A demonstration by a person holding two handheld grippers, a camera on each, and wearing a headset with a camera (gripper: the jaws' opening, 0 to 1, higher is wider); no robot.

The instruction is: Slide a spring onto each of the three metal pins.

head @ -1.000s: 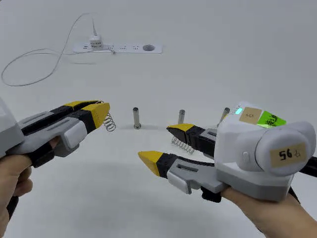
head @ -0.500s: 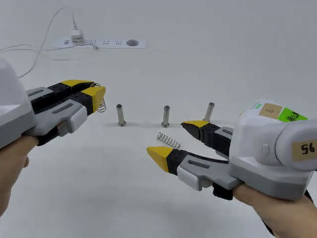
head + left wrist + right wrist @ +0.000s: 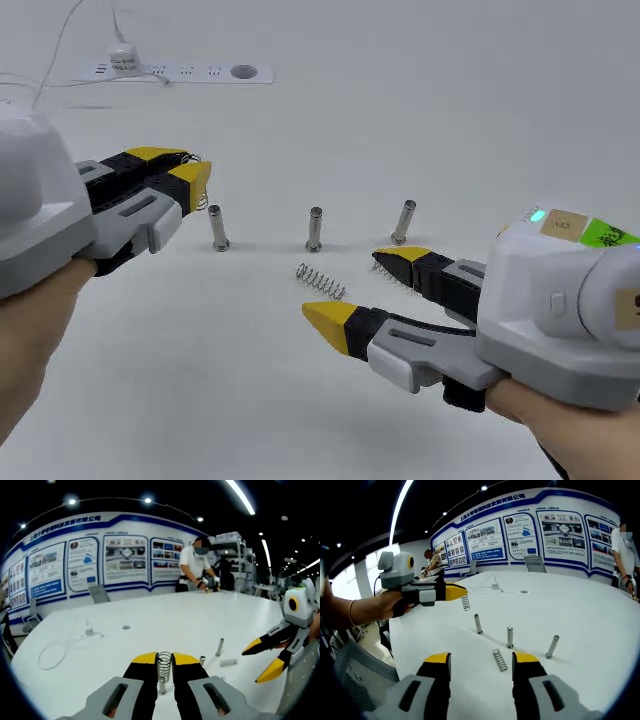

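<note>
Three upright metal pins stand in a row on the white table: left pin, middle pin, right pin. My left gripper is shut on a spring, held just left of and above the left pin. A loose spring lies on the table in front of the middle pin. My right gripper stands open just right of that loose spring, with nothing between its jaws. Part of another spring peeks out behind its upper jaw.
A white power strip with a plug and cable lies at the far back left of the table. A person stands at the table's far end, well away.
My left gripper has carried its spring up and closer to the left pin. The right gripper has drawn back to the right, uncovering the loose spring. The head camera has shifted.
</note>
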